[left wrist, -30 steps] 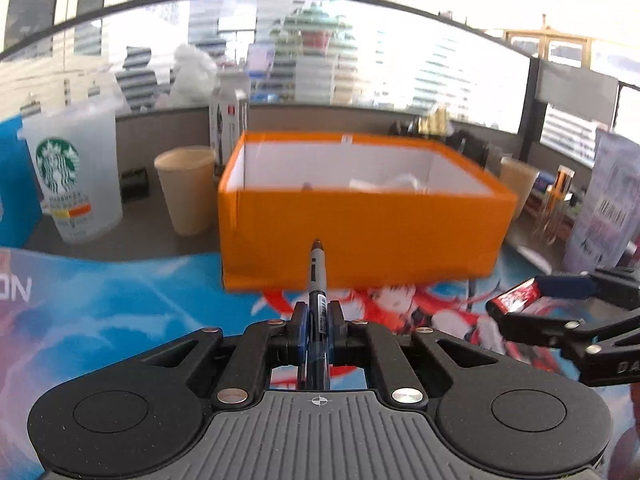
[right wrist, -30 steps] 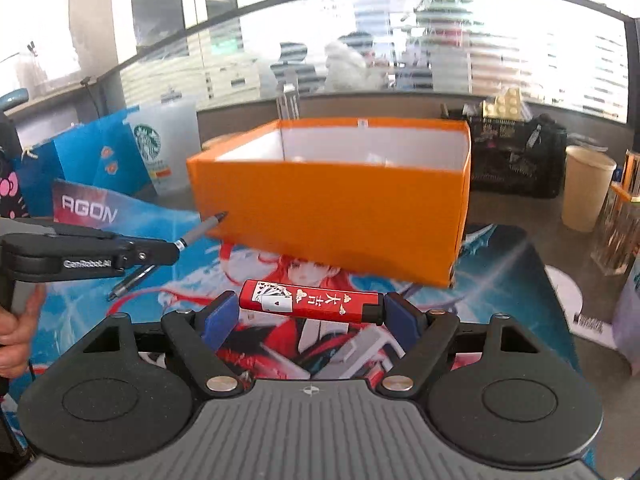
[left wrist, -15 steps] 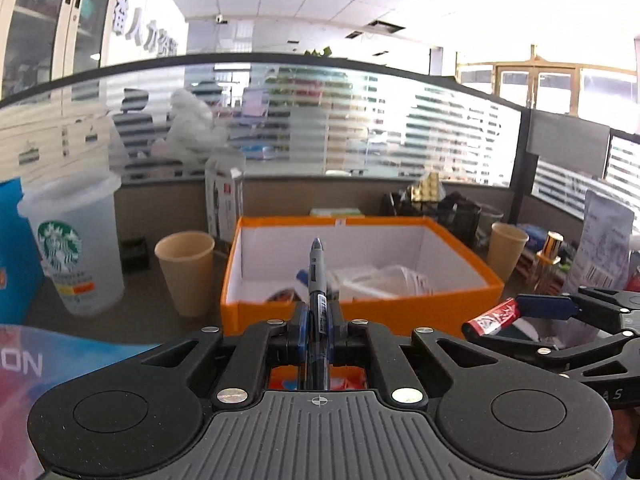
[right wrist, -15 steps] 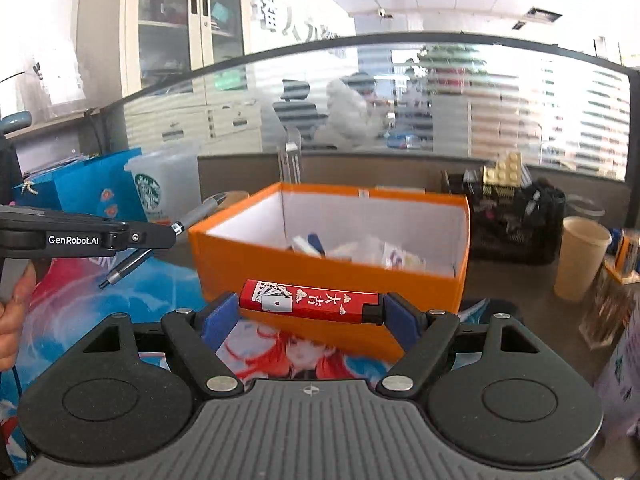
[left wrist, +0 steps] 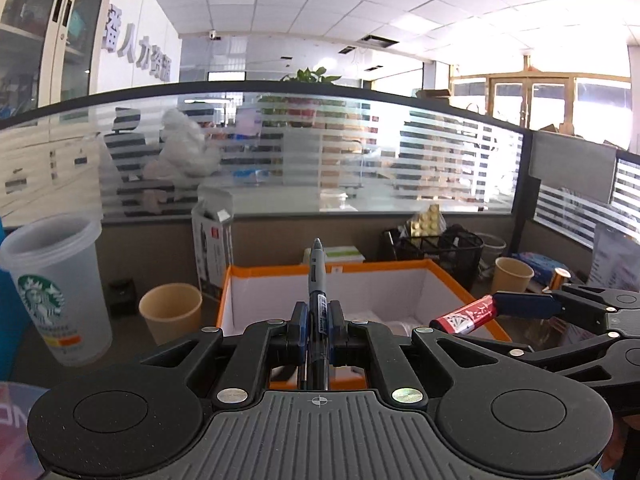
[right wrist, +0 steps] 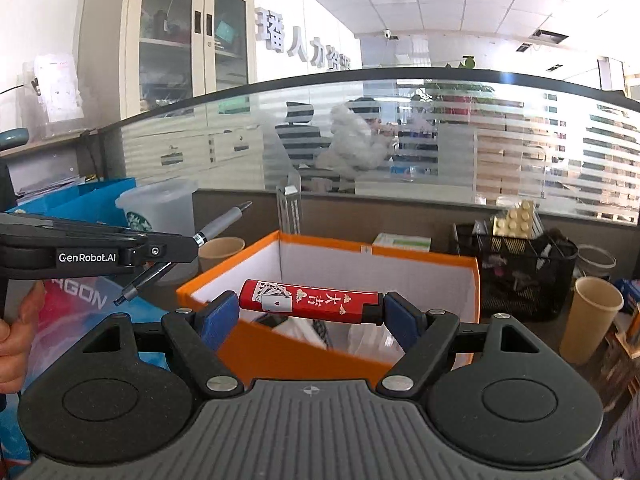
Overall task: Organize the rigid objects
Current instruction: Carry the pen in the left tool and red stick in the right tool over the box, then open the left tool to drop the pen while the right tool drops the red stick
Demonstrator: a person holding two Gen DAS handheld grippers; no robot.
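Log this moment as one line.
left tool: shut on pen | right tool: shut on red lighter | both before orange box

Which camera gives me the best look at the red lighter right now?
Right wrist view: the red lighter lies broadside, print legible, held by its ends in the right tongs. Left wrist view shows it small, foreshortened, at the right edge.

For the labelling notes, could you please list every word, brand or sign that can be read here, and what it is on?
"GenRobot.AI": side of the left gripper.
"大吉", beside playing-card pictures: red lighter in the right gripper.
"RGON", partly hidden: desk mat.
Starbucks siren logo, wording unreadable: clear plastic cup.
Large wall characters: only "人力" is sure.
Pen label: too small.
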